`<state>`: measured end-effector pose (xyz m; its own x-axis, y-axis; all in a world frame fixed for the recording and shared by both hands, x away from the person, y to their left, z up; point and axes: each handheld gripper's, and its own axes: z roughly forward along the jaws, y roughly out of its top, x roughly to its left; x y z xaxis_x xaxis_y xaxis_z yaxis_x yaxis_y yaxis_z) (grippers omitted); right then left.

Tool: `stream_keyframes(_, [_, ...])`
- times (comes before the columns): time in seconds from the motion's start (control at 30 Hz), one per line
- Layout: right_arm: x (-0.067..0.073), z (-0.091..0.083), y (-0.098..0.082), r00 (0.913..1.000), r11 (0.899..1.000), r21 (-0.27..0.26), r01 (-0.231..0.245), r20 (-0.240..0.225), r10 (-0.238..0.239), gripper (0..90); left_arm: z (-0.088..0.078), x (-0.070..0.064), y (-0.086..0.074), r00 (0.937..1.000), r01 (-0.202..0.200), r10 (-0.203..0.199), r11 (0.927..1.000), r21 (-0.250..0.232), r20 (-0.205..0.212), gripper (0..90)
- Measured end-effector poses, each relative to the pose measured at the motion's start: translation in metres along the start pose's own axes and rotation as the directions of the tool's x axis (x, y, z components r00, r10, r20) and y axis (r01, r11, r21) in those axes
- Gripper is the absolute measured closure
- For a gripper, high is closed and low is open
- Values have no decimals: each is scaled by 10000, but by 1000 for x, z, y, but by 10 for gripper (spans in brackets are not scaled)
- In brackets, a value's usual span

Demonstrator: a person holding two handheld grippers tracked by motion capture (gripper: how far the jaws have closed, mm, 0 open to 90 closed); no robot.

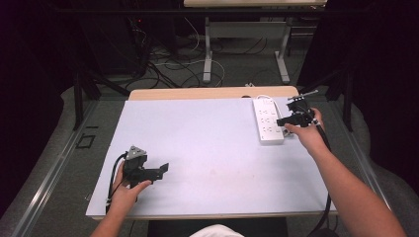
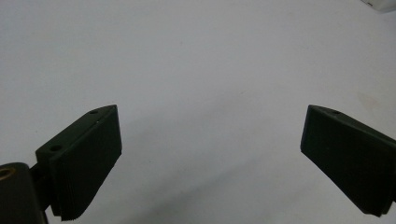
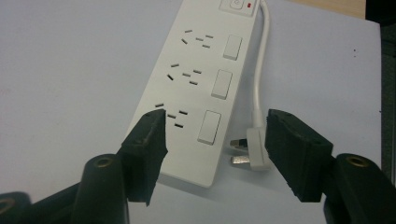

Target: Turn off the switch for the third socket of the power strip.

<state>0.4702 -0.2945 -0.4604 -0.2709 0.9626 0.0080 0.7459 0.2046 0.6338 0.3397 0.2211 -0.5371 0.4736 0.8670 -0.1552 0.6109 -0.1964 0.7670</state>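
White table (image 1: 207, 148) holds a power strip (image 1: 267, 120) at two o'clock; right gripper (image 3: 215, 140) spread over it, left gripper (image 2: 210, 149) released at seven.

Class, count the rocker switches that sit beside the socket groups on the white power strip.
3. On the power strip, one rocker switch sits beside each socket group: far, middle, near. The separate button at the cord end isn't counted.
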Motion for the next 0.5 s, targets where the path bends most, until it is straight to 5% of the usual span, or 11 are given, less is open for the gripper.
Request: stream_keyframes(0.5, [-7, 17, 5, 9975, 9973, 237, -700, 1, 700, 529, 0, 0, 0, 10000, -4, 4, 10000, 0, -7, 53])
